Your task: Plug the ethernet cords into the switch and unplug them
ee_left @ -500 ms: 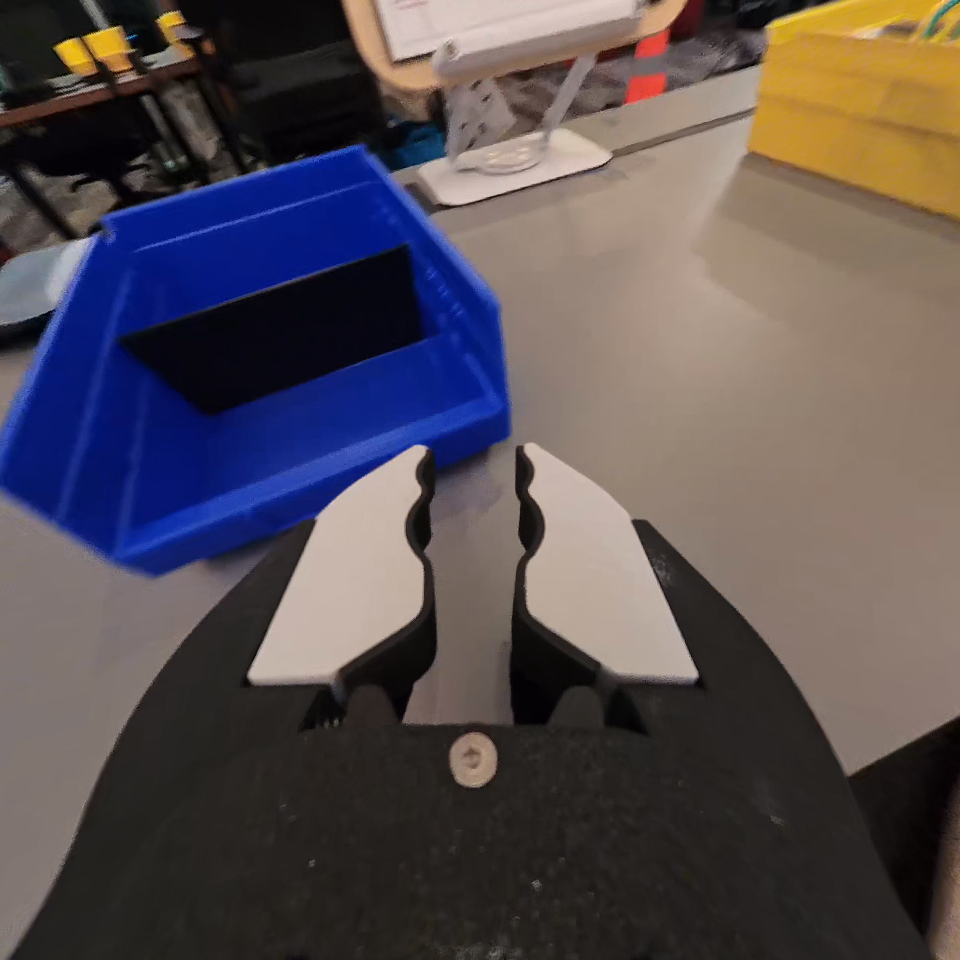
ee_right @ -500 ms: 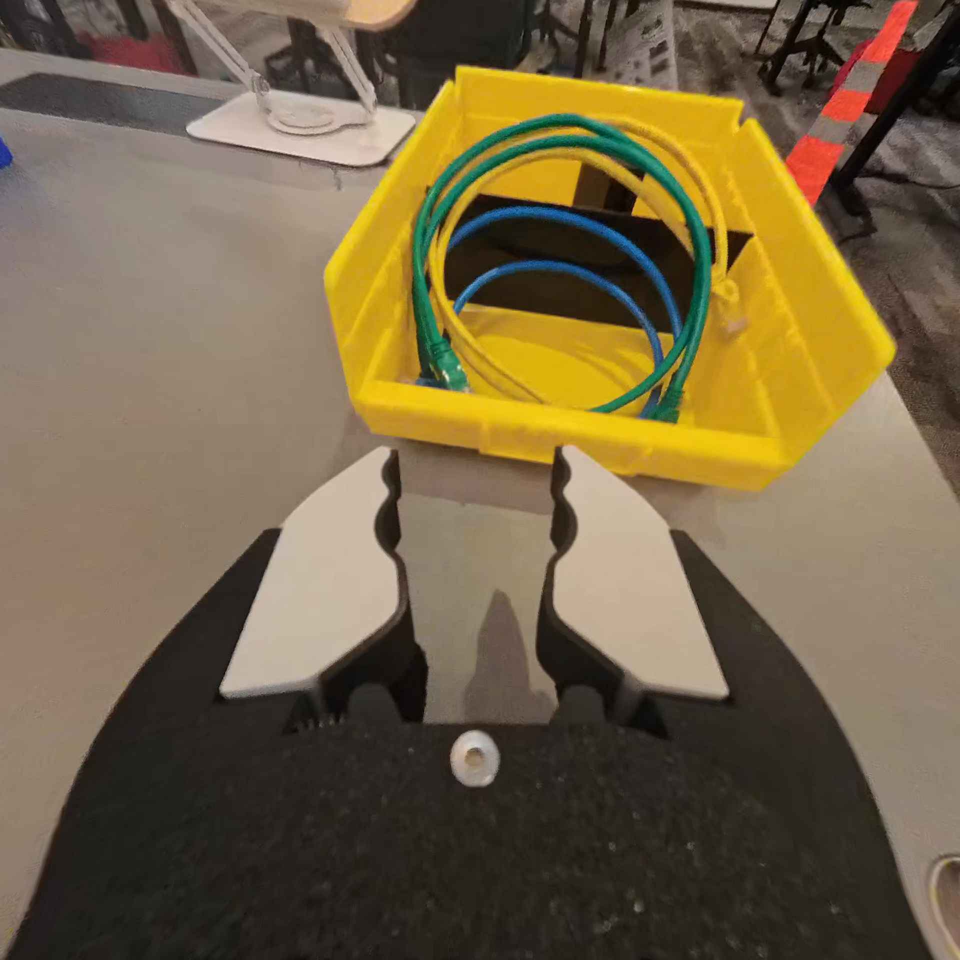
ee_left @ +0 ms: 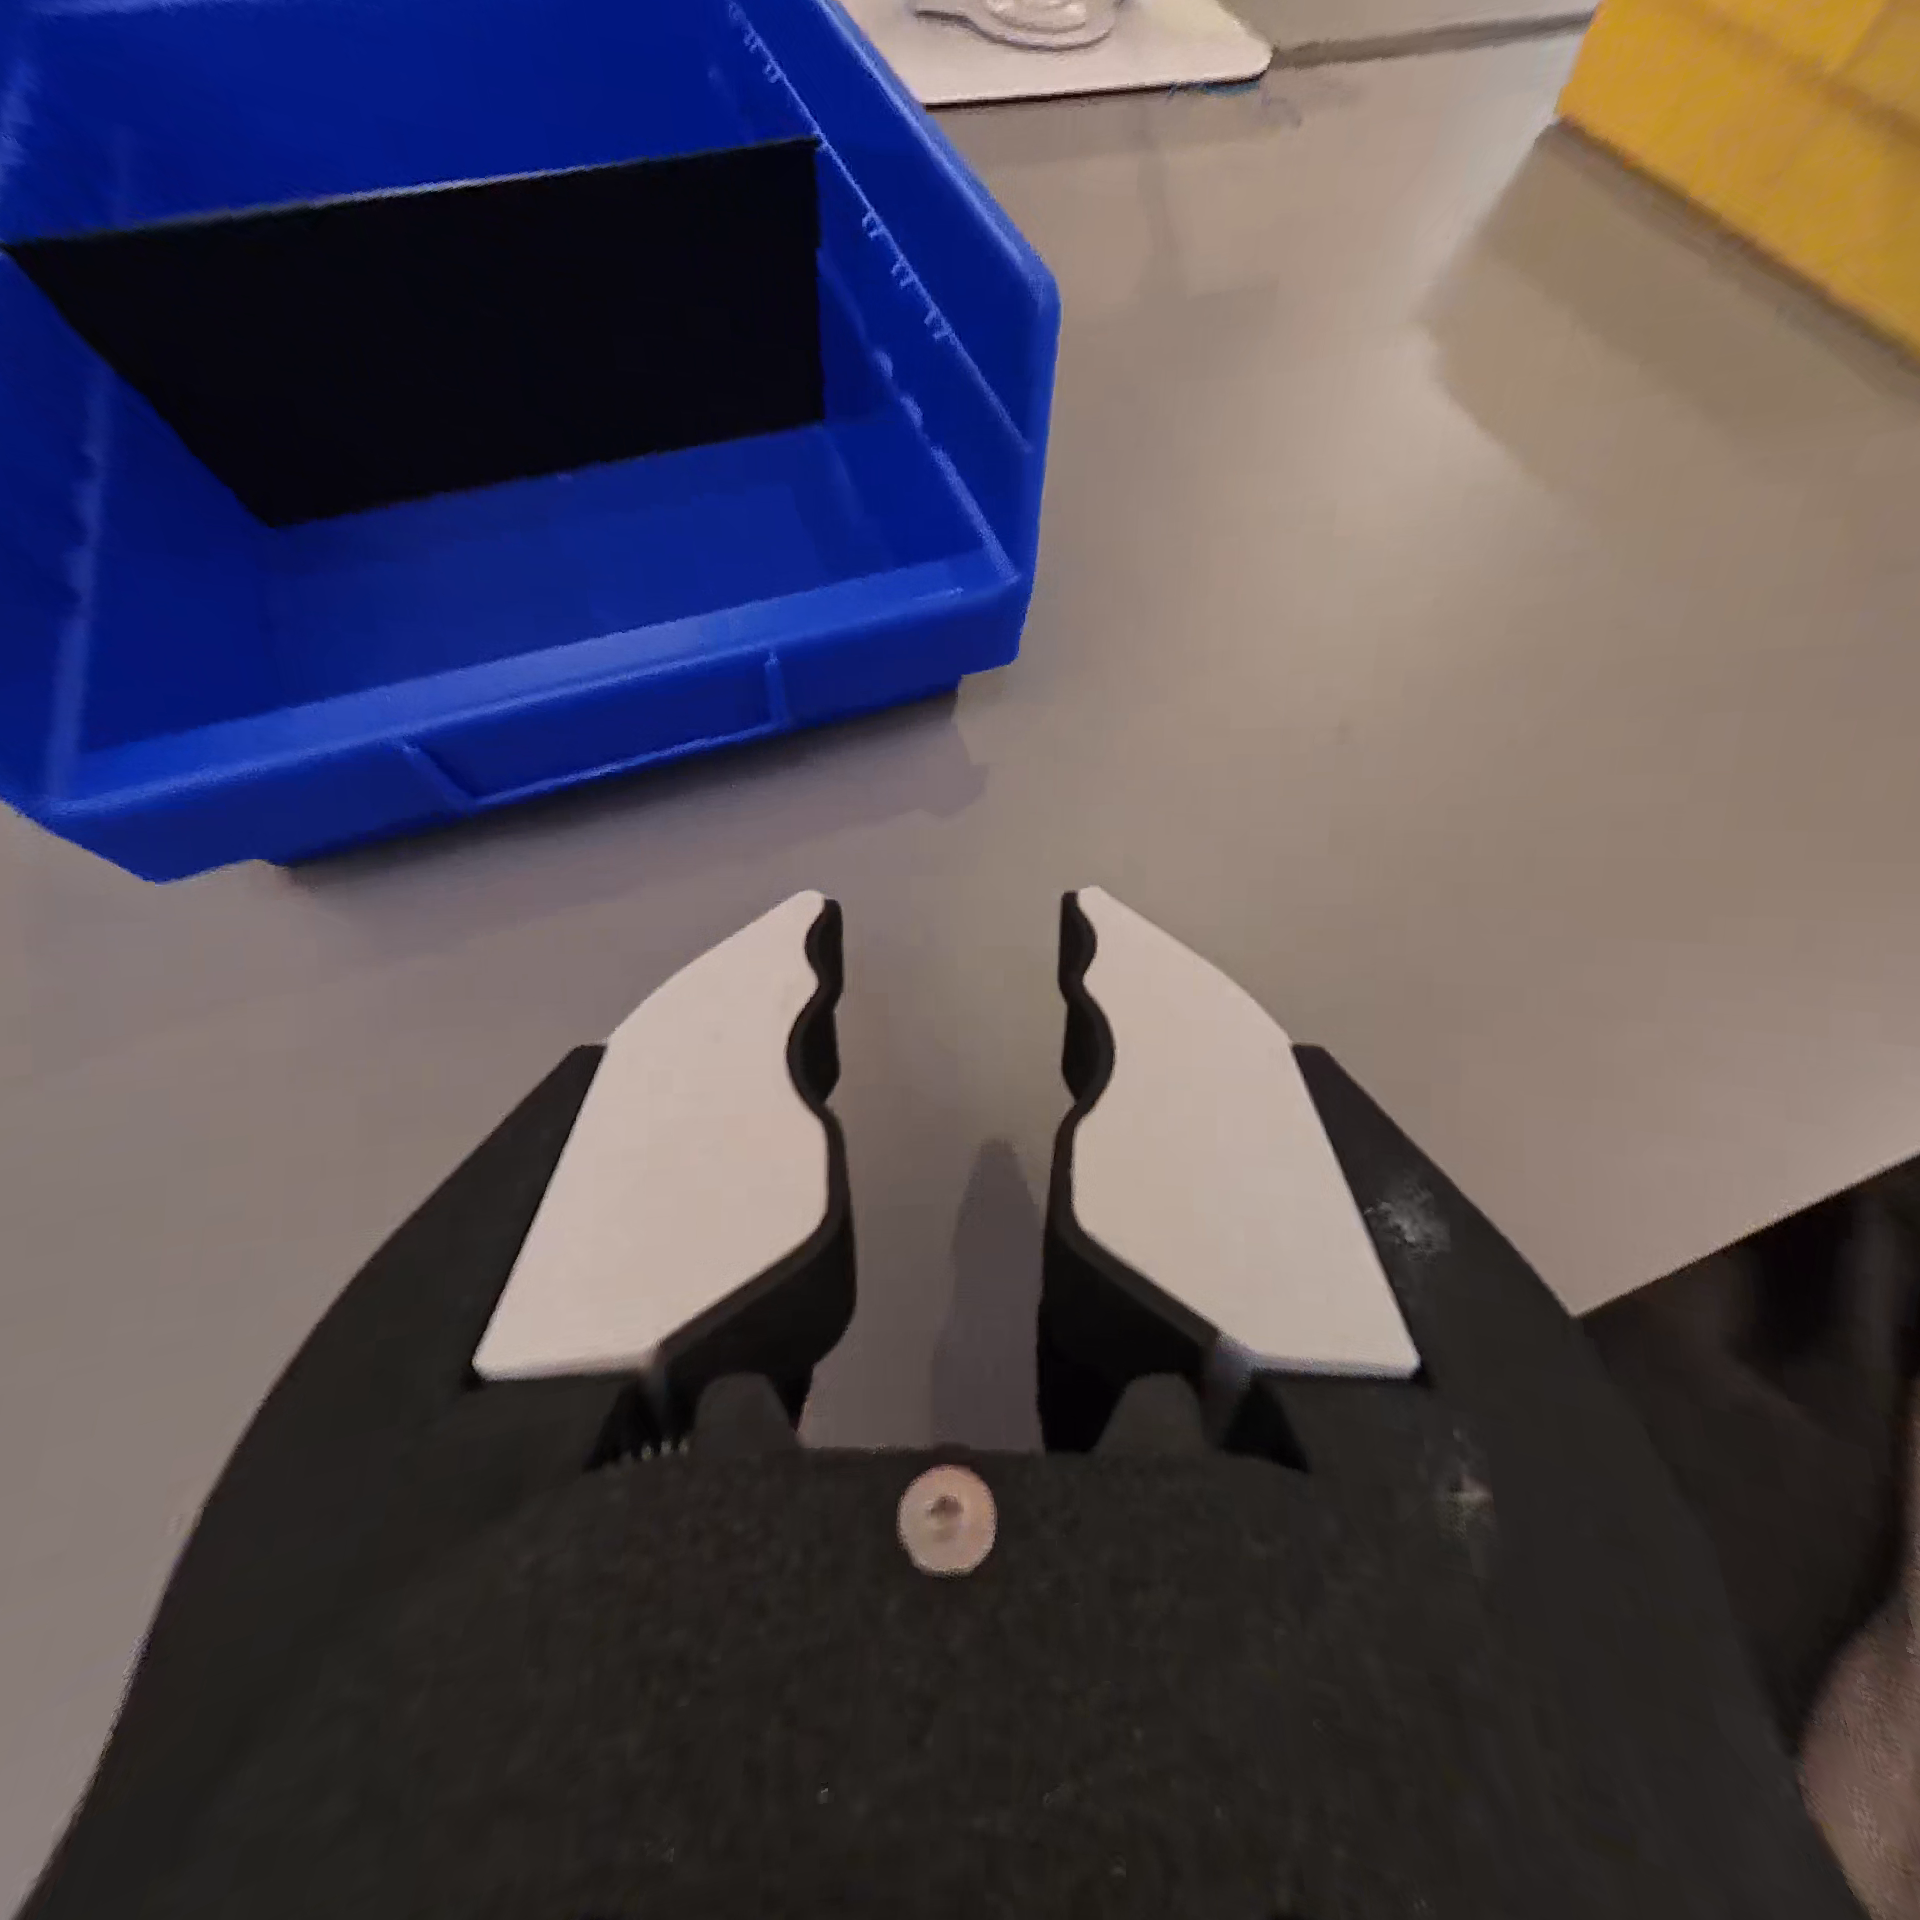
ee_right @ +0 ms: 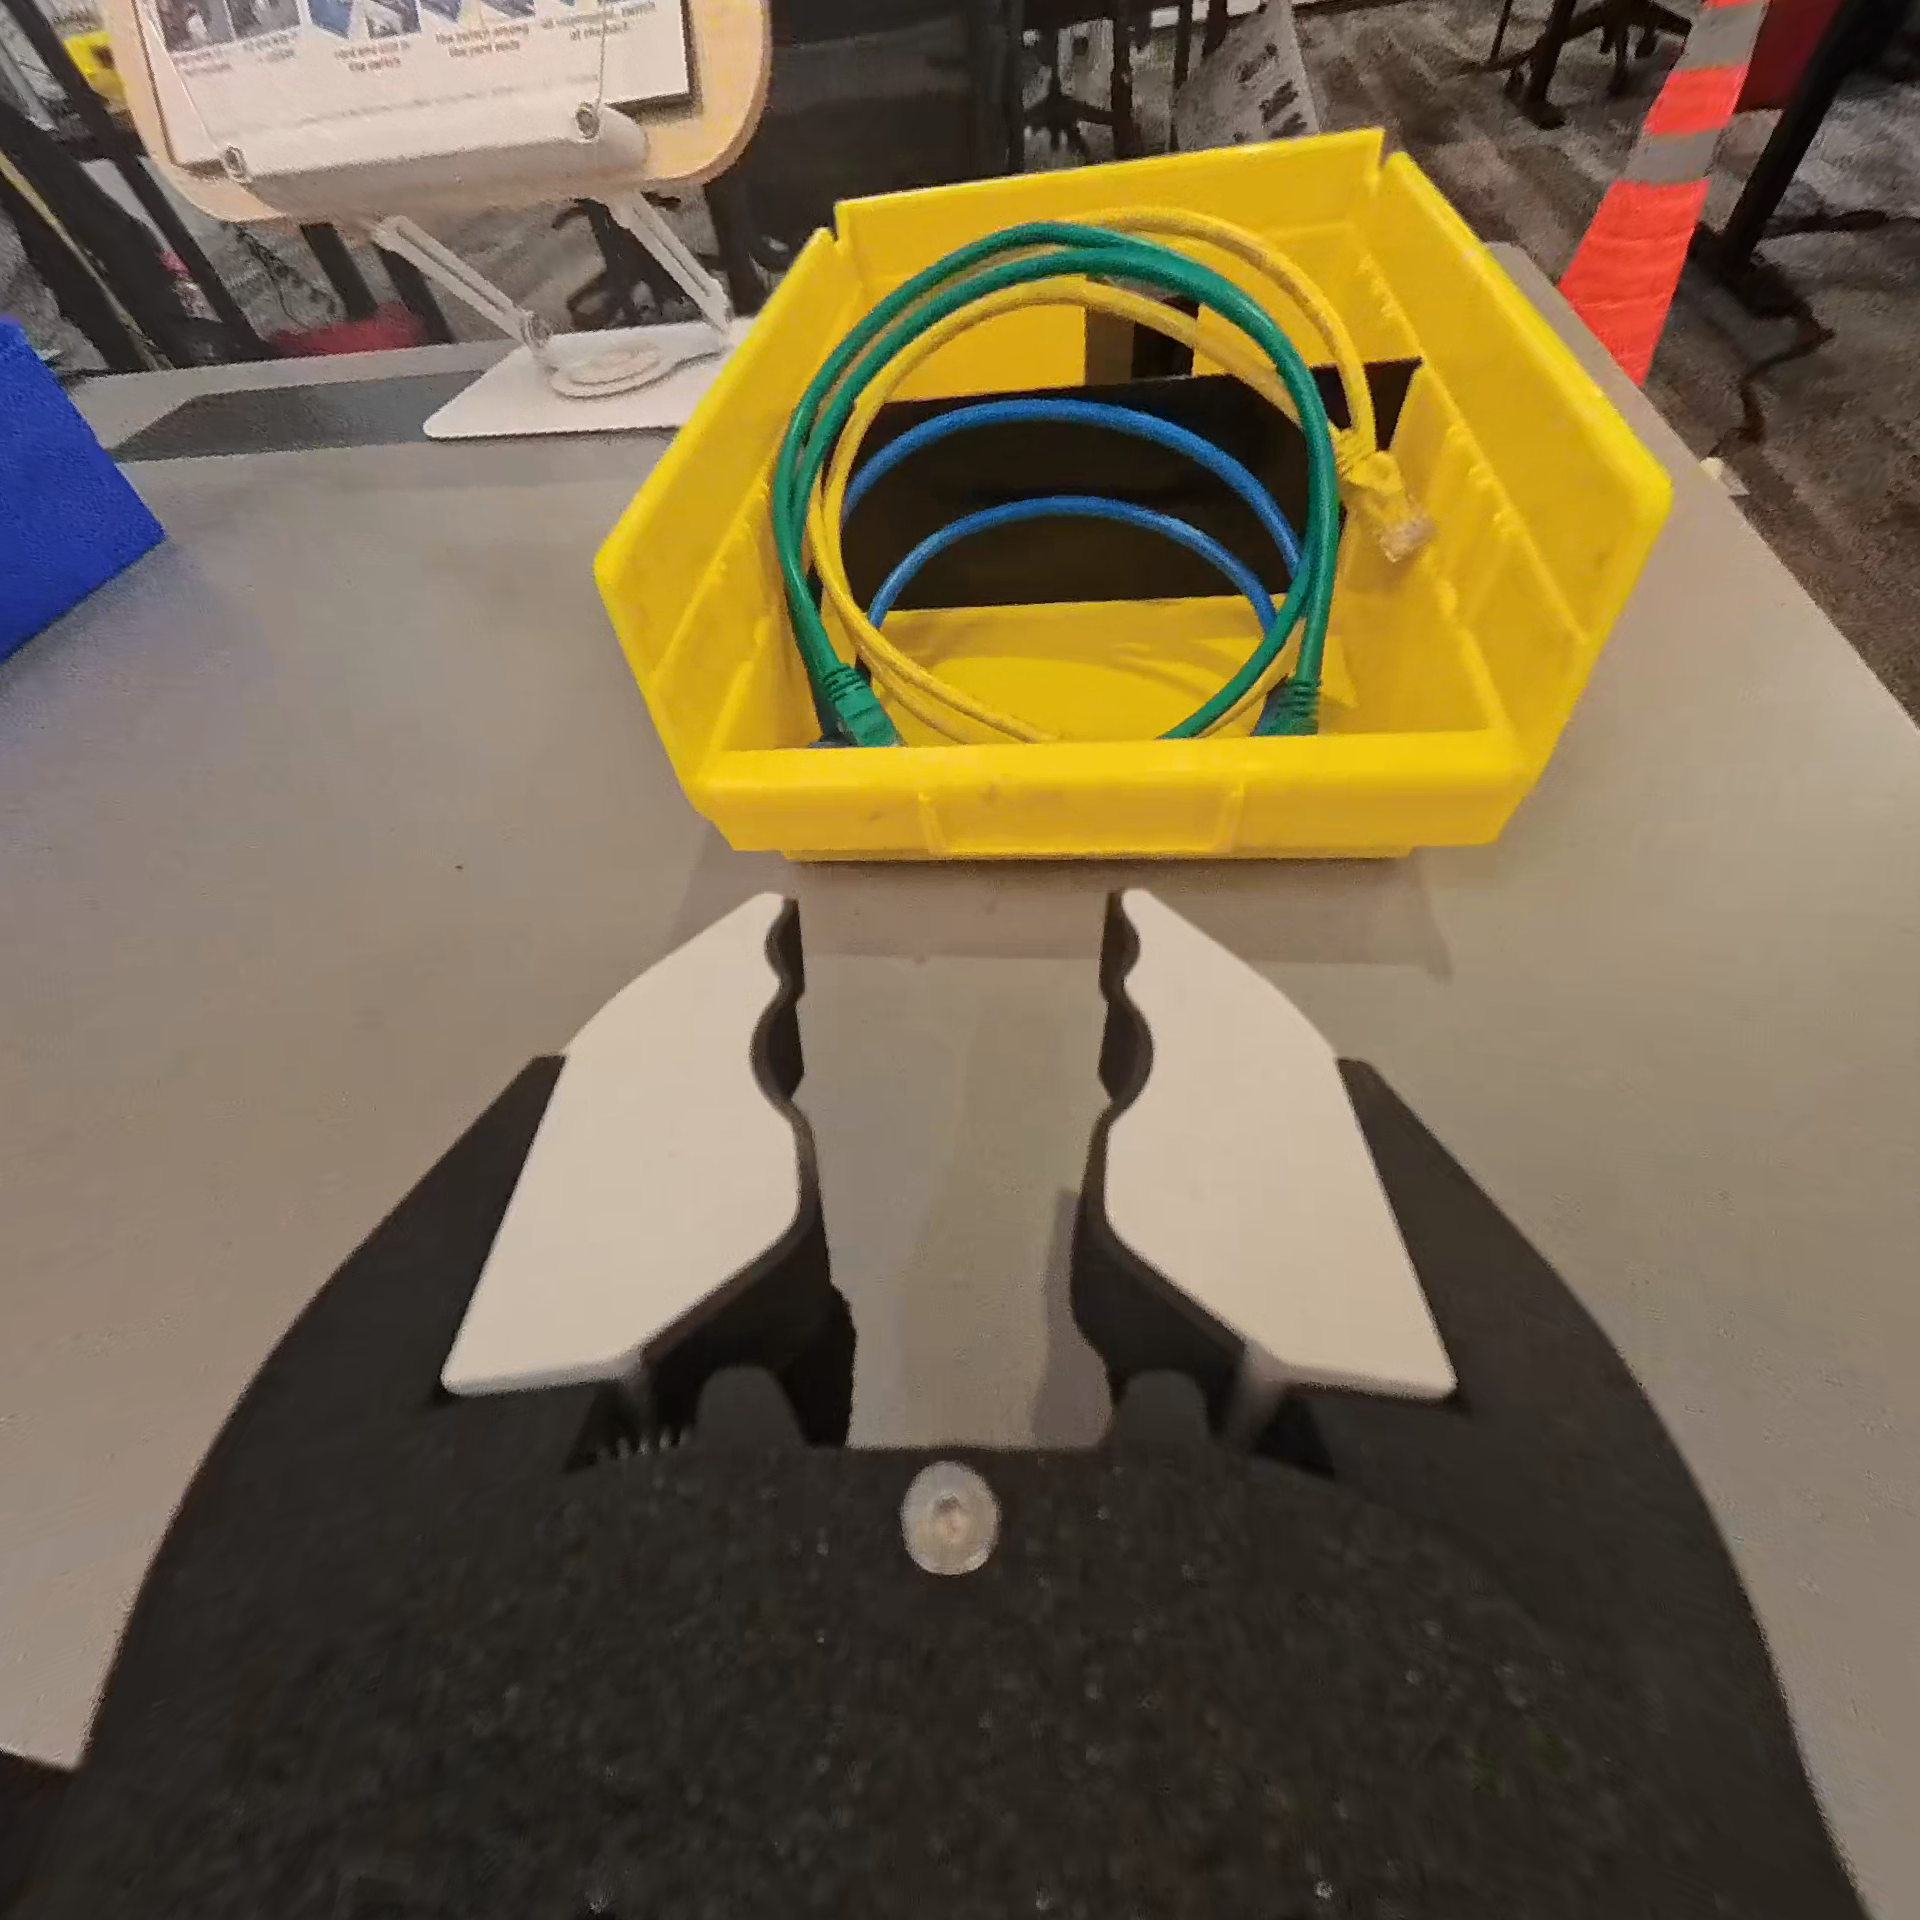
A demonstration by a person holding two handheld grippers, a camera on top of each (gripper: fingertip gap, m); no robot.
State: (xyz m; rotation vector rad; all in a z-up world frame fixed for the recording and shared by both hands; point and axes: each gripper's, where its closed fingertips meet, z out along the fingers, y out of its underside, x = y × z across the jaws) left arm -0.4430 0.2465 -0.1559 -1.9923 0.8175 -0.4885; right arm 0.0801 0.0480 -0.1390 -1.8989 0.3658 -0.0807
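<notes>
- The left gripper was over the grey table, its two fingers spread apart with only bare table surface between them — it held nothing.
- Ahead of it and to the left stood a blue bin on the table, with a black divider set upright across its inside. The front part of the bin that showed had nothing in it.
- At the top right corner of the left wrist view a yellow bin was seen only in part and blurred.
- The right gripper was also over the table, its fingers held wide apart and holding nothing.
- Just ahead of its fingertips stood the yellow bin, its front wall facing the gripper but not touching it.
- Inside this bin lay the ethernet cords, coiled in loops that leaned on a black divider: a green cord, a yellow cord and a blue cord.
- The two green plugs rested down near the front wall, one at the left and one at the right; a clear plug of the yellow cord hung near the right wall.
- The switch was in neither view, so I cannot tell its place.
- Behind the yellow bin, to the left, a white stand stood on the table and carried a board with a printed page — the page was too blurred to tell more.
- A corner of the blue bin showed at the left edge of the right wrist view, well apart from the yellow one.
</notes>
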